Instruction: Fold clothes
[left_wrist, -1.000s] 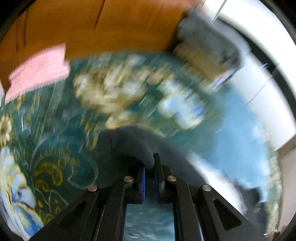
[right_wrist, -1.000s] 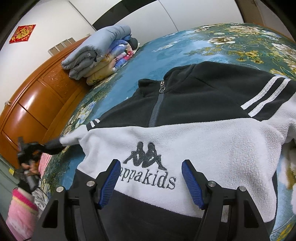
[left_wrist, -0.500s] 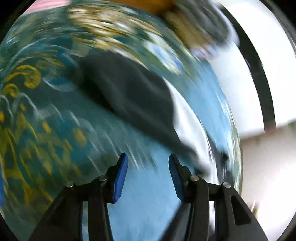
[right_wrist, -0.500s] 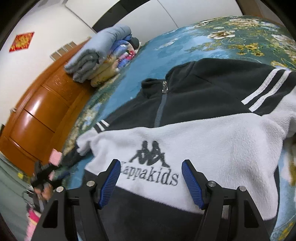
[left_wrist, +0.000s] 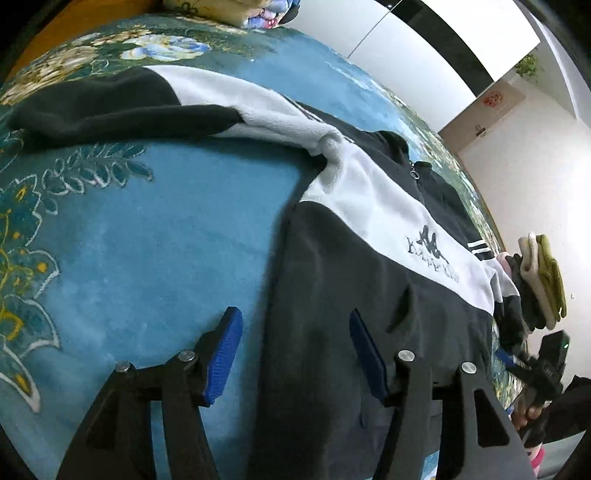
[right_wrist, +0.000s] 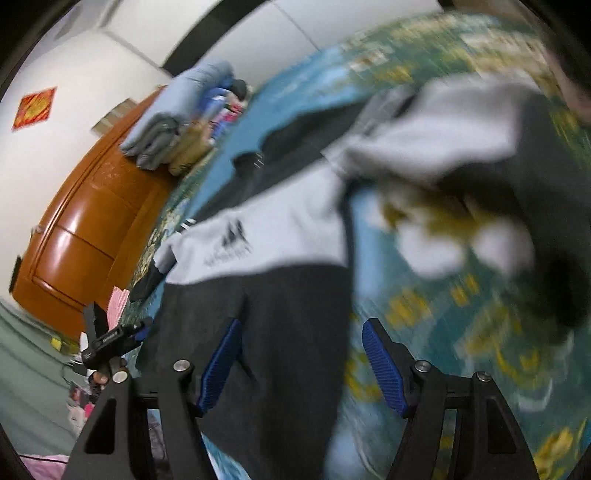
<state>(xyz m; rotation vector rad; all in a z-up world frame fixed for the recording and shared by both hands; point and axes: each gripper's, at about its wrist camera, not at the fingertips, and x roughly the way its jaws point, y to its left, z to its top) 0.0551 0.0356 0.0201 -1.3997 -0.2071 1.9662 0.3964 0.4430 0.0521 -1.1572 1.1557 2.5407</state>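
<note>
Bedspread (left_wrist: 155, 236) – jacket (left_wrist: 369, 280) spread flat | left gripper (left_wrist: 295, 354) opening, empty | right gripper (right_wrist: 301, 363) closing, empty

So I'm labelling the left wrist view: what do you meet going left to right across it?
Floral blue bedspread → spread-out sleeve → black-and-white jacket body → folded clothes pile → the right gripper, at the far right edge.
</note>
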